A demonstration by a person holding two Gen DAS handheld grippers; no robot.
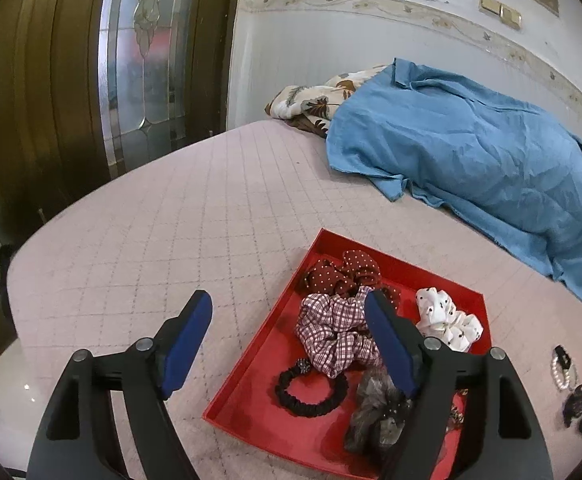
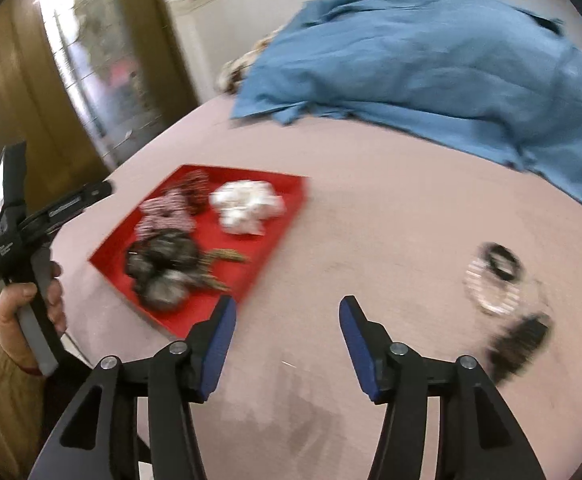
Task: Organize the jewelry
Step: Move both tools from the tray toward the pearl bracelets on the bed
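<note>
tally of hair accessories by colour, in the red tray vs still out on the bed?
In the red tray:
dark red polka-dot scrunchie: 1
pink check scrunchie: 1
white scrunchie: 1
black hair tie: 1
grey furry one: 1
brown patterned piece, mostly hidden: 1
On the bed:
pearl band: 1
dark pieces: count unclear
Total: 7 countable

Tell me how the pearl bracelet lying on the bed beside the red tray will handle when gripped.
The pearl bracelet looks like strung beads, so probably floppy and likely to drape. Rounded glossy beads may slip between flat pads. It seems light.
</note>
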